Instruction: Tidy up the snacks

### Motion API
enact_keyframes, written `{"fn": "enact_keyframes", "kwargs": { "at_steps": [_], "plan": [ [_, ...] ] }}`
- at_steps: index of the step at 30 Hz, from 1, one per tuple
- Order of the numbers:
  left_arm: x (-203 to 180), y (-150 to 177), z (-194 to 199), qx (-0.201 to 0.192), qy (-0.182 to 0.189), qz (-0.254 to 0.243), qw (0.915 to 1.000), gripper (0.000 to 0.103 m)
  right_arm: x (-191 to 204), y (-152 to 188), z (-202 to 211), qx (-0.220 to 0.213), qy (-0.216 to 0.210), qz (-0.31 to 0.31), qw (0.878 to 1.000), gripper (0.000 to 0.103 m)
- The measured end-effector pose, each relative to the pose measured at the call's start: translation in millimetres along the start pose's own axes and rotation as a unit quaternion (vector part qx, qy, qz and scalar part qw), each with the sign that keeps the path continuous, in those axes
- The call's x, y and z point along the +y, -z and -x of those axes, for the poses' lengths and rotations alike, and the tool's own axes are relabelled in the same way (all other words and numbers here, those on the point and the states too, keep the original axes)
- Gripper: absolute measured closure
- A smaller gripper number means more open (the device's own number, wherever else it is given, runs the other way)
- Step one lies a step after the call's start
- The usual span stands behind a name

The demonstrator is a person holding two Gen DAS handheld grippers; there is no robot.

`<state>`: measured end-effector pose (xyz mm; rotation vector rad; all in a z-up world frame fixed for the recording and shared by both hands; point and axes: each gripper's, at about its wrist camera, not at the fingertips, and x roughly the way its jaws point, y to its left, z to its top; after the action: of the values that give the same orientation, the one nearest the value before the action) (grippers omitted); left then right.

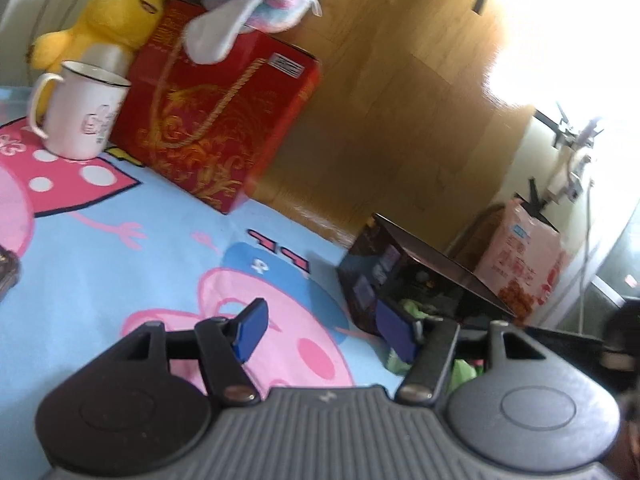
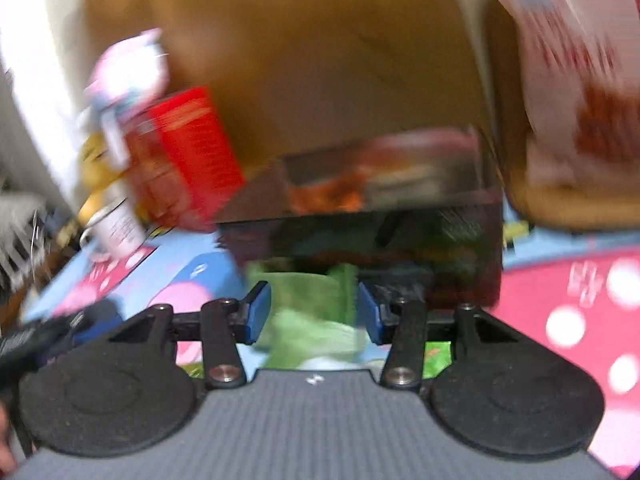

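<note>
Counter (image 1: 92, 248) wears a light-blue cartoon-pig cloth; wood floor (image 1: 392, 92) beyond its far edge, glare at right. Along the back edge: one red gift box (image 1: 224, 120), one white mug (image 1: 80, 112), two plush toys on and behind it. Middle of the cloth lies bare. One dark snack box (image 1: 404, 276) stands open at the edge, green packets (image 2: 316, 312) inside and just before it (right view blurred). Left hand-held gripper (image 1: 324, 332) spread, empty. Right hand-held gripper (image 2: 314, 312) straddles a green packet; grip unclear.

Two wrist fisheyes, low over the cartoon tablecloth (image 1: 100, 240).
Each looks forward and slightly downward along its fingers; both share the dark box (image 1: 404, 276), close ahead, and red box (image 2: 188, 152).
</note>
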<state>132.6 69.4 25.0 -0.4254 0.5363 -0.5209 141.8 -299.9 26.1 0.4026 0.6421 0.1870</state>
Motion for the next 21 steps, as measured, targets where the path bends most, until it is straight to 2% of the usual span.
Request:
{"fn": "enact_keyframes", "kwargs": {
  "at_steps": [2, 3, 6, 9, 11, 12, 17, 19, 21],
  "plan": [
    [-4.3, 1.6, -1.4, 0.005, 0.007, -0.011, 0.9999, 0.041, -5.2, 3.0, -16.4, 0.025, -0.030, -0.019, 0.999, 0.053],
    [-5.8, 2.2, -1.9, 0.006, 0.009, -0.016, 0.9998, 0.041, -0.8, 7.7, -19.2, 0.028, -0.038, -0.008, 0.999, 0.055],
    [-6.9, 3.0, -2.7, 0.008, 0.010, -0.018, 0.9998, 0.041, 28.9, 29.4, -13.6, 0.053, -0.040, 0.069, 0.995, 0.058],
    [-4.8, 2.9, -2.8, 0.010, 0.012, -0.011, 0.9998, 0.041, 54.4, 53.9, 4.1, 0.056, -0.048, 0.139, 0.988, 0.058],
    [-5.3, 3.2, -2.3, 0.010, 0.015, -0.012, 0.9998, 0.041, 60.5, 65.6, 19.3, 0.054, -0.057, 0.155, 0.985, 0.056],
    [-6.2, 3.3, -2.4, 0.011, 0.018, -0.014, 0.9997, 0.041, 59.8, 67.5, 26.1, 0.050, -0.062, 0.152, 0.985, 0.056],
    [-12.6, 6.2, -1.7, 0.021, 0.046, -0.025, 0.9984, 0.041, 36.5, 73.4, 88.3, -0.036, -0.055, 0.111, 0.992, 0.056],
    [-16.2, 7.4, -0.4, 0.027, 0.063, -0.026, 0.9973, 0.041, 28.9, 79.3, 109.4, -0.045, -0.060, 0.106, 0.991, 0.056],
    [-21.2, 9.6, 1.4, 0.041, 0.079, -0.025, 0.9957, 0.041, 27.1, 87.0, 113.2, -0.039, -0.075, 0.109, 0.990, 0.056]
  ]
}}
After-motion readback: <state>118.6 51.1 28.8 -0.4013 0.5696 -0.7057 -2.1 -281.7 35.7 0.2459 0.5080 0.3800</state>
